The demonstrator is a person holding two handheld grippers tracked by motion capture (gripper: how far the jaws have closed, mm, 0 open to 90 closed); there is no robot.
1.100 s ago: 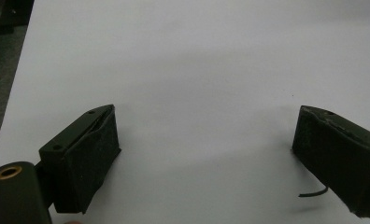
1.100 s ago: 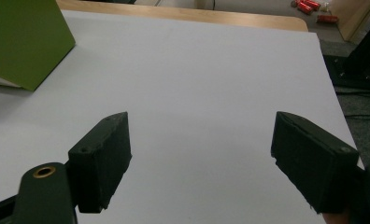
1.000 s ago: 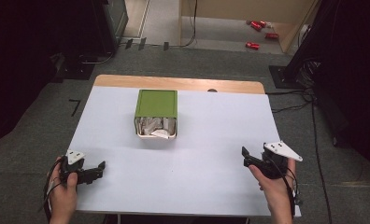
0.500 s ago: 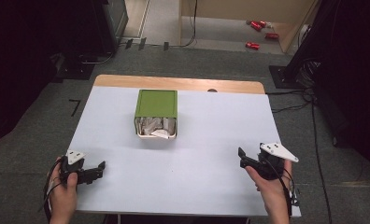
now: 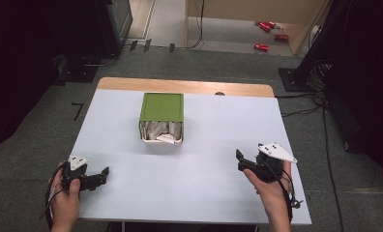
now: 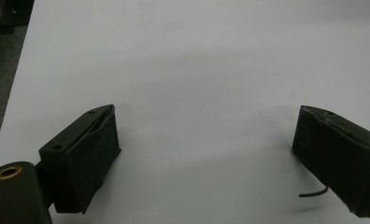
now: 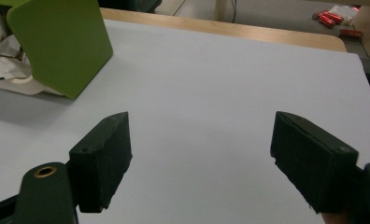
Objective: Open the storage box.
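A green box (image 5: 161,107) lies on its side near the middle of the white table (image 5: 209,130), its open end facing me with crumpled white paper (image 5: 160,131) inside. My left gripper (image 5: 102,175) rests at the table's near left corner, held in a hand, jaws open over bare table (image 6: 206,154). My right gripper (image 5: 240,161) is held at the near right, pointing left toward the box, jaws wide open with nothing between them (image 7: 199,154). In the right gripper view the green box (image 7: 61,42) and its white paper (image 7: 8,70) sit at the upper left.
A wooden strip (image 5: 184,86) runs along the table's far edge. Red cans (image 5: 267,34) lie on the floor beyond, beside a wooden cabinet. Black stands and cables (image 5: 305,101) crowd the floor at the right.
My right gripper has shifted left, in from the table's right edge. The left gripper and the box have stayed put.
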